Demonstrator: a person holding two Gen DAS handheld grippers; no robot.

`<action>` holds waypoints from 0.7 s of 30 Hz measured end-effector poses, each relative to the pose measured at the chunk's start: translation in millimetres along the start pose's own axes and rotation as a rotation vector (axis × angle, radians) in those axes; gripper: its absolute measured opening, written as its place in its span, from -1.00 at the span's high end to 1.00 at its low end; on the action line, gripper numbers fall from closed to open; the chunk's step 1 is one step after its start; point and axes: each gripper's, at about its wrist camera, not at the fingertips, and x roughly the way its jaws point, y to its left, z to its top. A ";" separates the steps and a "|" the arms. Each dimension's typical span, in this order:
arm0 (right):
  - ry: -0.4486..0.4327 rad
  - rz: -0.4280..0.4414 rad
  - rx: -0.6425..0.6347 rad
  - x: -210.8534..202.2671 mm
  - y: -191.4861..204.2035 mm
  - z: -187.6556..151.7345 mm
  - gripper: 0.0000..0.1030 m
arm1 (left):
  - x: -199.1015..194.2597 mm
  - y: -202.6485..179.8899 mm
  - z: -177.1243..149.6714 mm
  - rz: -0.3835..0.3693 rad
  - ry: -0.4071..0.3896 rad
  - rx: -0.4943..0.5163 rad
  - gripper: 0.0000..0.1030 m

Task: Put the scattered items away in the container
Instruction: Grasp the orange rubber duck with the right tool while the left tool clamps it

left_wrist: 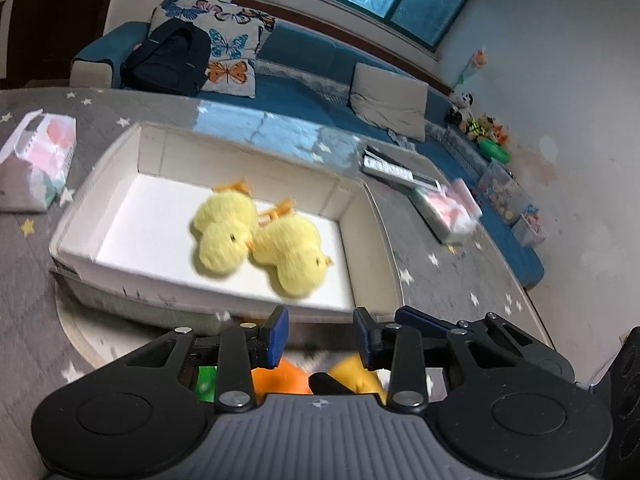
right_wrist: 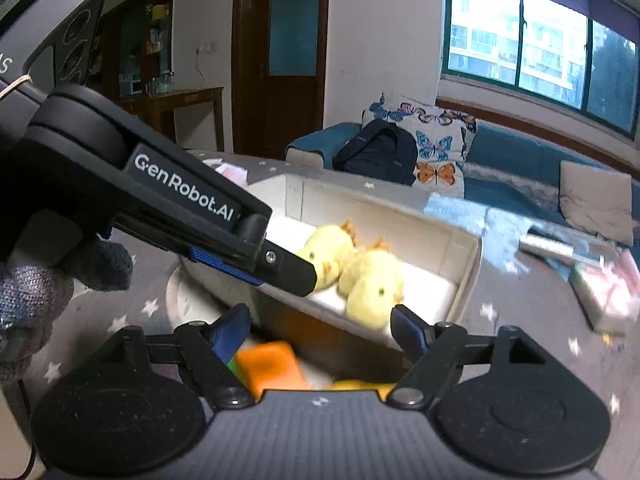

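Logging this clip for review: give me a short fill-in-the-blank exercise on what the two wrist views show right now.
1. The white box holds ____ yellow plush chicks.
2. The left tongs are ____, with nothing between the pads.
3. The black backpack rests on the ____ sofa.
4. The cushion beside the backpack is printed with ____.

Missing words: two; open; blue; butterflies

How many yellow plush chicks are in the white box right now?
2. One fluffy yellow plush chick lies mid-box, the other yellow plush chick touches it on the right, inside the shallow white cardboard box. Nothing in the box hides more.
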 end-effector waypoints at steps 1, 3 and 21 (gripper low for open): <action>0.005 -0.004 0.003 -1.6 -0.1 -4.3 -0.54 | 0.8 -2.2 -4.3 -0.001 0.003 0.001 0.27; 0.019 -0.014 0.006 -3.5 -0.4 -12.6 -0.54 | 3.7 -5.5 -12.4 -0.011 0.019 -0.002 0.27; 0.101 -0.059 0.126 -6.9 -13.9 -58.6 -0.45 | 33.8 -13.8 -44.3 -0.083 0.113 -0.080 0.27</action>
